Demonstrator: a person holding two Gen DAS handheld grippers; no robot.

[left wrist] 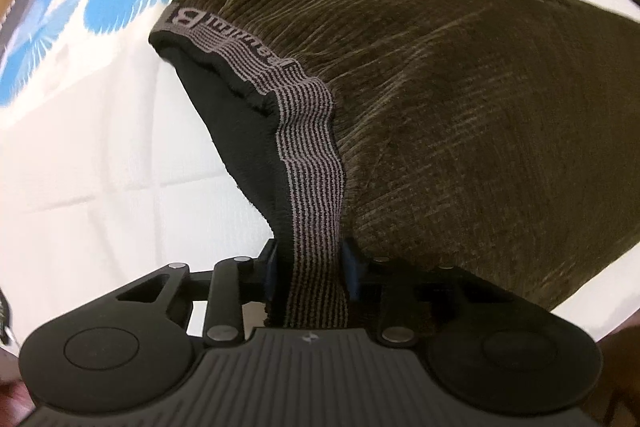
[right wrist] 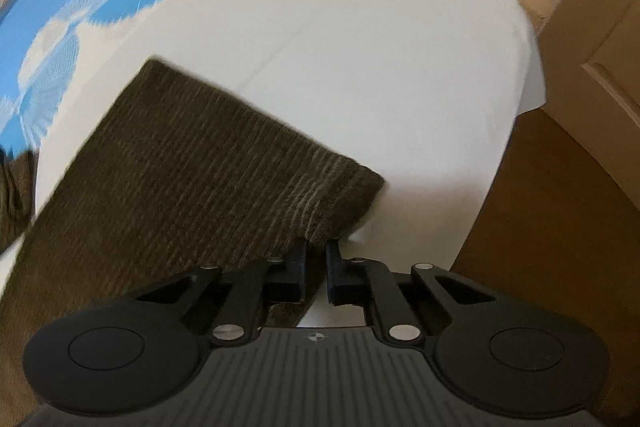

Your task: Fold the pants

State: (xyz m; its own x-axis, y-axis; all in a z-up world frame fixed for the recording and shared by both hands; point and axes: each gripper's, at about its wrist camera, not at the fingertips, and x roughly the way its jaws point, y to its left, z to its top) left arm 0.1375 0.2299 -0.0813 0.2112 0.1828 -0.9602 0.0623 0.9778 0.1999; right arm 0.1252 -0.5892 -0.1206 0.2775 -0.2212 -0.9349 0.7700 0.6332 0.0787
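Brown pants (left wrist: pixel 460 99) lie on the white-and-blue sheet (right wrist: pixel 360 47), left gripper (left wrist: pixel 311 267) clamped on the striped waistband (left wrist: pixel 310 155), right gripper (right wrist: pixel 316 259) nearly closed, pinching the leg hem (right wrist: pixel 320 233).

Ahead of my left jaws, the striped grey waistband (left wrist: pixel 308 163) of the pants (left wrist: pixel 460 99) they pinch carries woven dark lettering at its far end, upside down to me. I cannot read it, only a boxed mark like a B. Beyond my right jaws, nothing is written.
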